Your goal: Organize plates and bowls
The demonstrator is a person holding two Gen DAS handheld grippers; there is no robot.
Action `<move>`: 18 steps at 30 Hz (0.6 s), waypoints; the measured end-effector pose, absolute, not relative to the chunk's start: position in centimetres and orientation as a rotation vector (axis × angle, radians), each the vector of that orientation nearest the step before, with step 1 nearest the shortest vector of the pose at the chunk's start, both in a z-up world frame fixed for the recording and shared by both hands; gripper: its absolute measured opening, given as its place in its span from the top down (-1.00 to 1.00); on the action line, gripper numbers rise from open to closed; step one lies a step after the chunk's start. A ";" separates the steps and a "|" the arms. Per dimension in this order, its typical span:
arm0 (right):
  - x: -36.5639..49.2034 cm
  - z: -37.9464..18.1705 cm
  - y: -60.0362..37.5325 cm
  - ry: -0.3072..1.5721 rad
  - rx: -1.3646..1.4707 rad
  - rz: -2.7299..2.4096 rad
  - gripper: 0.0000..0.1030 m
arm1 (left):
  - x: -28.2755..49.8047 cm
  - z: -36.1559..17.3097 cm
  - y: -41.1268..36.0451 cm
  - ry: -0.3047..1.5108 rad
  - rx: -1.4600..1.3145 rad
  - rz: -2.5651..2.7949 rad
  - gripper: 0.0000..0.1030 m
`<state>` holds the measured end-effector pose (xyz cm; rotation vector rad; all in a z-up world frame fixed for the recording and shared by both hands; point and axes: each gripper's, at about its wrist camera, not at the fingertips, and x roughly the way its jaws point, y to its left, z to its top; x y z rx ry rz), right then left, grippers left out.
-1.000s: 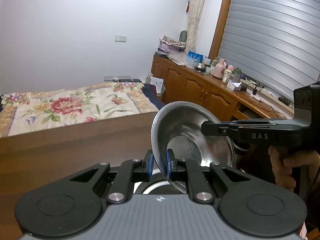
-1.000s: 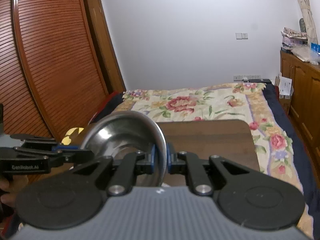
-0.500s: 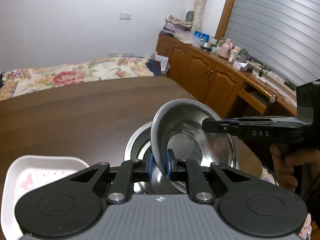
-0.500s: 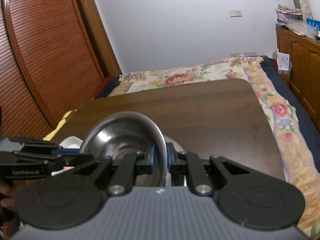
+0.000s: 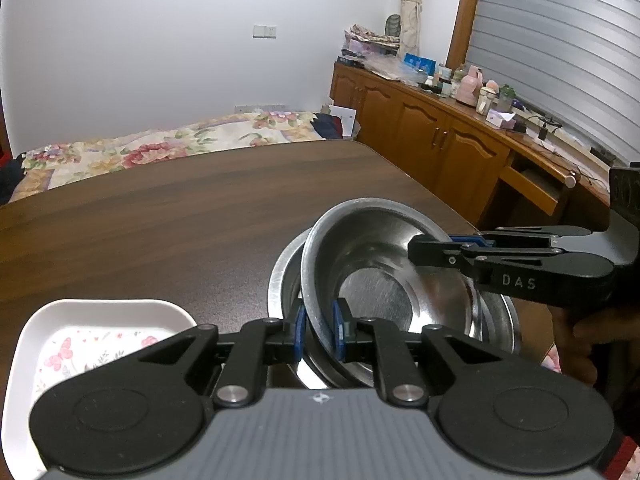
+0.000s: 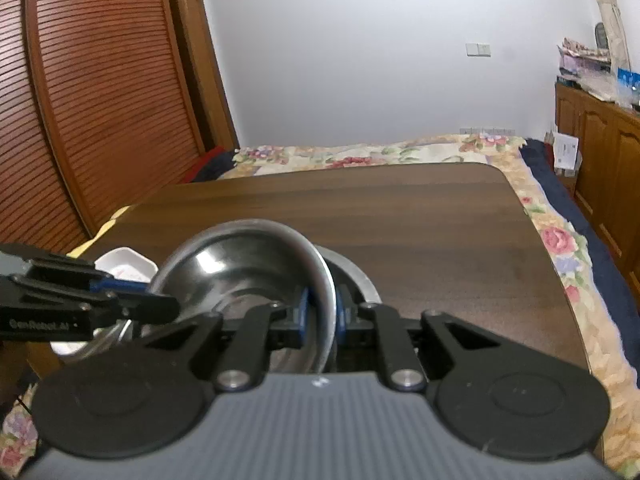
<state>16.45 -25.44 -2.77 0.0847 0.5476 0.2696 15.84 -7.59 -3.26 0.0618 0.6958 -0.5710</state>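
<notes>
Bowls are the business here: a shiny round stainless-steel bowl (image 5: 380, 276) hangs tilted just over a second, wider steel bowl (image 5: 496, 320) that sits on the dark brown wooden tabletop (image 5: 168, 232). Both tongs carry the upper one by its rim. The left tongs (image 5: 320, 330) are clamped on the near rim, the thin metal edge pinched between their blue pads (image 5: 299, 334). The right tongs (image 5: 448, 245) come in from the side and grip the opposite rim; in the right wrist view those same right tongs (image 6: 320, 312) show the rim caught between their pads, with the left tongs (image 6: 132, 298) reaching in across the picture. A white rounded-square plate with a pink floral print (image 5: 100, 332) lies just beside the lower bowl, apart from it.

The step in hand looks like nesting the held bowl into the one beneath. To do it well, the held bowl should probably be levelled first, since it leans with one side higher and a tilted rim would likely catch the lower rim and scrape. Both hands would best sink together and evenly, keeping the two bowls centred. Thin polished steel is slippery, so the pinch should hold until the base seats. Releasing one side early risks the bowl swinging and clattering. The tongs' lower fingers sit outside the wall, so they may need room between the two rims before letting go.
</notes>
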 end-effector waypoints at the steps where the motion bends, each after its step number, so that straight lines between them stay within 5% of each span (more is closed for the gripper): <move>1: 16.4 -2.8 -25.5 0.546 0.083 0.270 0.69 | 15.8 -3.3 -7.6 0.693 0.061 -0.570 0.70; 18: 15.9 -3.1 -25.1 0.448 0.004 0.271 0.54 | 14.8 -3.2 -6.1 0.648 -0.100 -0.558 0.70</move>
